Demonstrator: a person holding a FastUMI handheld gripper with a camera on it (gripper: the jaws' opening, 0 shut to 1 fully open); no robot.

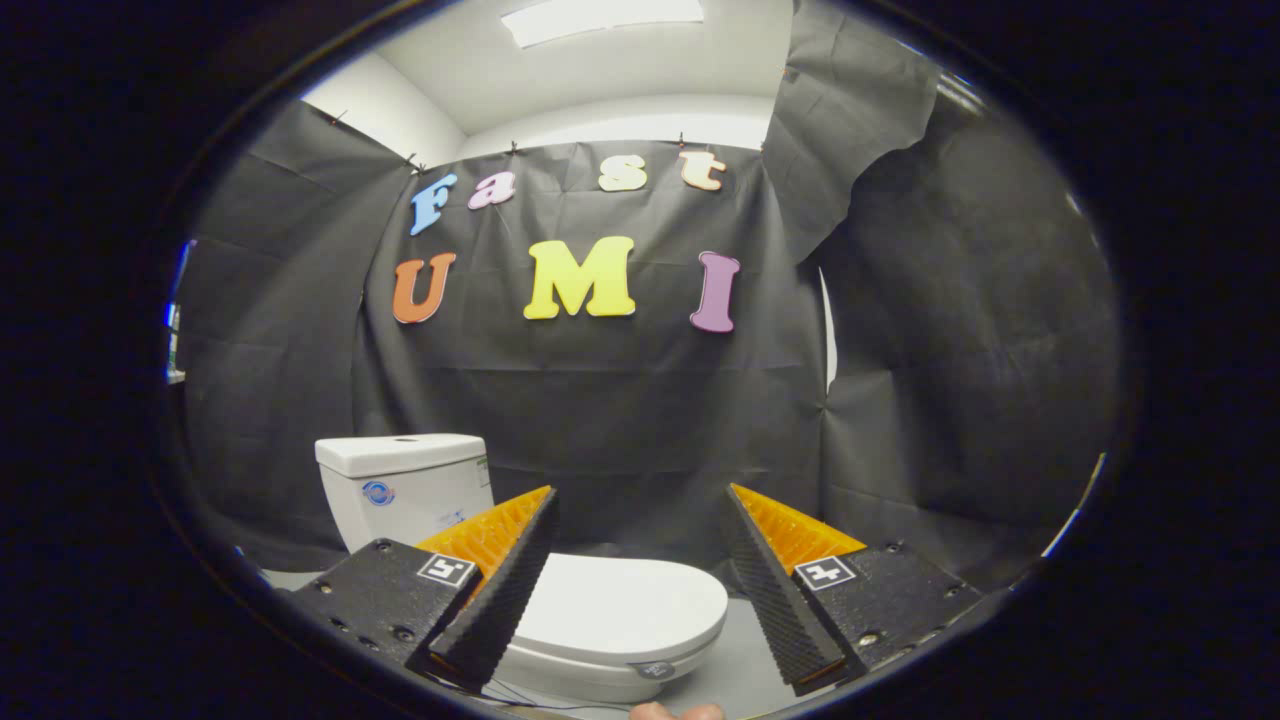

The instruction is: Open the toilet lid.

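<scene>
Toilet lid point(620, 605) lay shut, flat on bowl, long axis running from tank point(405, 485) toward fingers. Gripper point(640, 520) wide open above lid, holding nothing.

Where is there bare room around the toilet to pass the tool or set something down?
The tool is open, its fingers spread above the closed toilet lid. Free patches: the bare lid top between the fingers, the grey floor between the bowl's front and the black cloth wall, and the flat tank top. It is crowded where tank meets lid.
</scene>
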